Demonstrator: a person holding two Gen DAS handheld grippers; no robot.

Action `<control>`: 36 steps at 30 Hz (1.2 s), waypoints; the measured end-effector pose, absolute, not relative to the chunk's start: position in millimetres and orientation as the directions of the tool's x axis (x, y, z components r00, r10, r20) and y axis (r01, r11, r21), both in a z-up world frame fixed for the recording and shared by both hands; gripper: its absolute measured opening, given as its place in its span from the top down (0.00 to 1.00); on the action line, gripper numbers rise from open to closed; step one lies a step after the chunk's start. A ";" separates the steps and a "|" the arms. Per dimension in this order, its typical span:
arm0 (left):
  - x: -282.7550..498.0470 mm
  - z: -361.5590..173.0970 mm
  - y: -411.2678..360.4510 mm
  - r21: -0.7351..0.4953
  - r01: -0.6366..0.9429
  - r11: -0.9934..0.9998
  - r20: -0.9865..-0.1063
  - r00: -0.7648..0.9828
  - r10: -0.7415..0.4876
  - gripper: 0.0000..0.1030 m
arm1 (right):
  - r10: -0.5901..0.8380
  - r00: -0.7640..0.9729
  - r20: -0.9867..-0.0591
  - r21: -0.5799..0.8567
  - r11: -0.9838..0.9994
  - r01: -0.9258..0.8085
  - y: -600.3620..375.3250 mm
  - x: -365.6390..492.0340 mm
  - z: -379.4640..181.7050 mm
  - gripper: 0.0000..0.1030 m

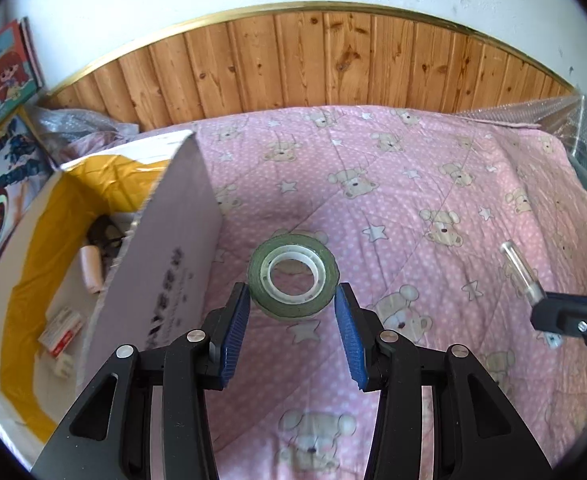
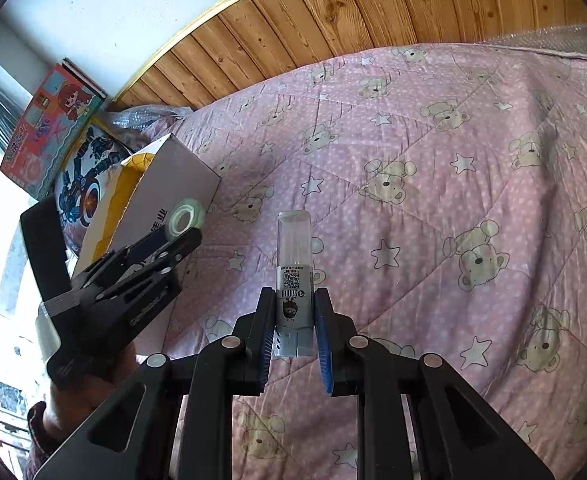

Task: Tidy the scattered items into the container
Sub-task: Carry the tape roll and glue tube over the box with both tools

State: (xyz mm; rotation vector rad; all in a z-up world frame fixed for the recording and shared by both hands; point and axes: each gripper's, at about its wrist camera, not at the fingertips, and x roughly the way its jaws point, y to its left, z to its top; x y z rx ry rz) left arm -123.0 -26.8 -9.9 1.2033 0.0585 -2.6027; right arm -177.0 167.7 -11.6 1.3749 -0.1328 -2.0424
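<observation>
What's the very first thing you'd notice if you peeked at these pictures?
Probably the green tape roll pinched between the left gripper pads, held up over the pink teddy-bear quilt. Next, the clear tube with a printed label clamped in the right gripper. At the left stands the open cardboard box with yellow tape inside and a few small things already in it.

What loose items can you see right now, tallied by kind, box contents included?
Tape roll: 1, gripped in the left tool
Clear tube: 1, gripped in the right tool
Red-and-white carton: 1, in the box
Pale cylinder: 1, in the box
Black item: 1, in the box, kind unclear
Total: 5 that I can make out
</observation>
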 end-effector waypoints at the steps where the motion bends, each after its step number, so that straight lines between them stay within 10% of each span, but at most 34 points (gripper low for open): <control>1: -115.7 -3.8 -28.0 0.090 0.271 -0.959 -0.741 -0.625 -0.246 0.56 | -0.562 -0.235 -0.793 0.412 -0.779 0.473 166.5 -176.2 -11.5 0.80; 36: 29.1 62.0 -166.1 -0.056 0.442 -0.895 -0.645 -0.701 -0.305 0.56 | -0.546 -0.340 -0.766 0.120 -0.640 0.759 41.3 -55.5 37.2 0.80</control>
